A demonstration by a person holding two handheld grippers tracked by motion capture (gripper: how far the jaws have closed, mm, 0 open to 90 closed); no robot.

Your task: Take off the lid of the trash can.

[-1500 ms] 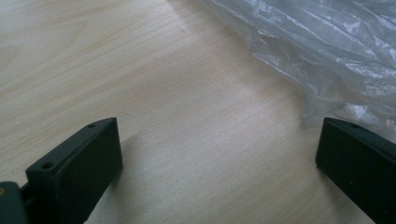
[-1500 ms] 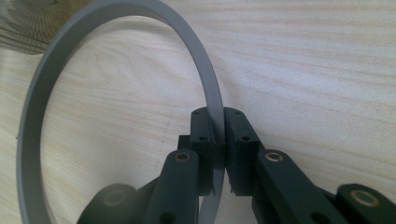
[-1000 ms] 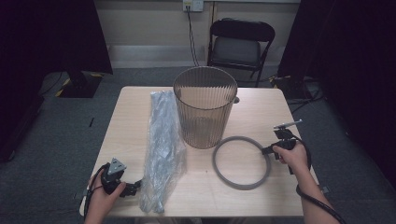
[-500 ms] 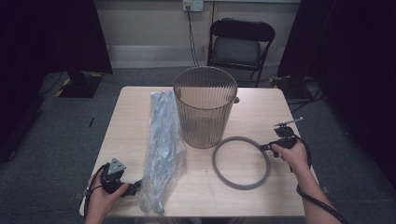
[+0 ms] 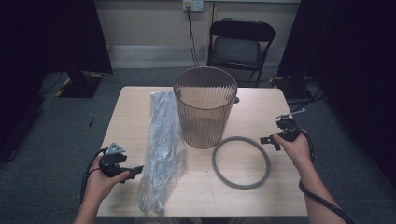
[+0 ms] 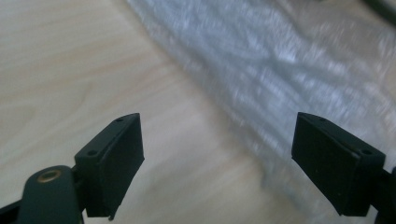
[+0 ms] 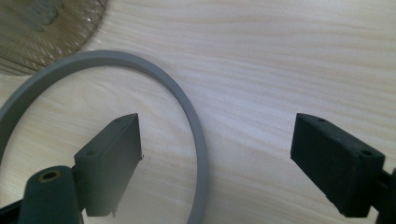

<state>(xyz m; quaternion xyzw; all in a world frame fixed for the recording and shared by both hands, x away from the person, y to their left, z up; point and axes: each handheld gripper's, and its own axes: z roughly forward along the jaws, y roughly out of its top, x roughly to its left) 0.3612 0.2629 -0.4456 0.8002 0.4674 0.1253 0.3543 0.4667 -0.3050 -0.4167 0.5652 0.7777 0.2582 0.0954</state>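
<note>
A ribbed, see-through bin (image 5: 204,105) stands mid-table. A grey ring (image 5: 241,162) lies flat in front of it, to the right. Left of the bin stretches a long clear plastic bag (image 5: 161,149). My left gripper (image 5: 133,172) hovers at the bag's near left side; its jaws have just been closing a little but stand open with nothing between them. In the left gripper view the bag (image 6: 289,70) lies beyond the gripper (image 6: 217,158). My right gripper (image 5: 267,140) is above the ring's right rim; its jaws have just been opening. The ring (image 7: 196,135) lies on the table under the open gripper (image 7: 217,158), untouched.
The light wooden table (image 5: 261,107) has bare room at its right and far left. A black folding chair (image 5: 240,44) stands behind the table. Cables trail from both grippers. The bin's base (image 7: 46,32) shows at the upper left of the right gripper view.
The right gripper has opened and lifted off the ring's right rim. The left hand has risen a little beside the bag.
</note>
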